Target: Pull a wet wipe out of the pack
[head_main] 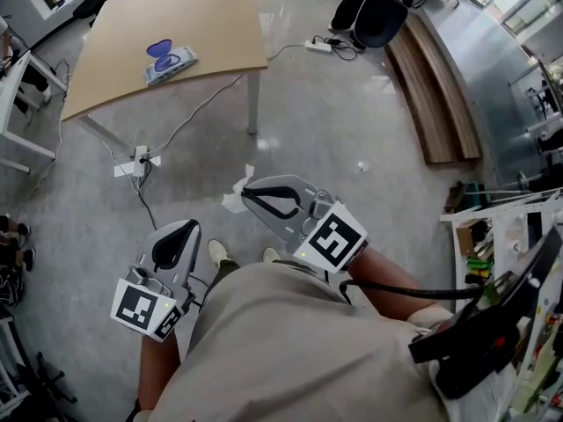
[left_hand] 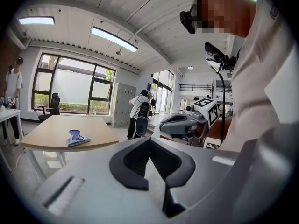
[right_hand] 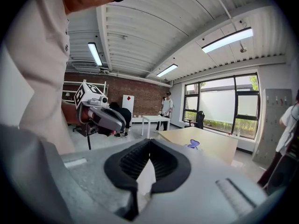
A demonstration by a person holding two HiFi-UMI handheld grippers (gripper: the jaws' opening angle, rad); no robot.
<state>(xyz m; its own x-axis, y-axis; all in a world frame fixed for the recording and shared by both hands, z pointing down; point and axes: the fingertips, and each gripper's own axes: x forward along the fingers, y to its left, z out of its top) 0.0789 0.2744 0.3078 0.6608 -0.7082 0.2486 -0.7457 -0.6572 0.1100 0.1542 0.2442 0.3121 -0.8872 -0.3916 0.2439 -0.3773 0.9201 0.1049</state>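
The pack (head_main: 169, 60) lies on the counter (head_main: 211, 25), well ahead of both tools and out of reach, its blue lid flipped up. The left hand-held gripper (head_main: 187, 232) is closed at the tips and empty. The right hand-held gripper (head_main: 247, 191) is closed too. A white scrap (head_main: 234, 200) shows just below its tip, and I cannot tell whether it is pinched or lying on the floor. The wipe should be light, limp and damp, and it tears easily. I would pinch the tuft at the opening while the other tool pins the light pack down.
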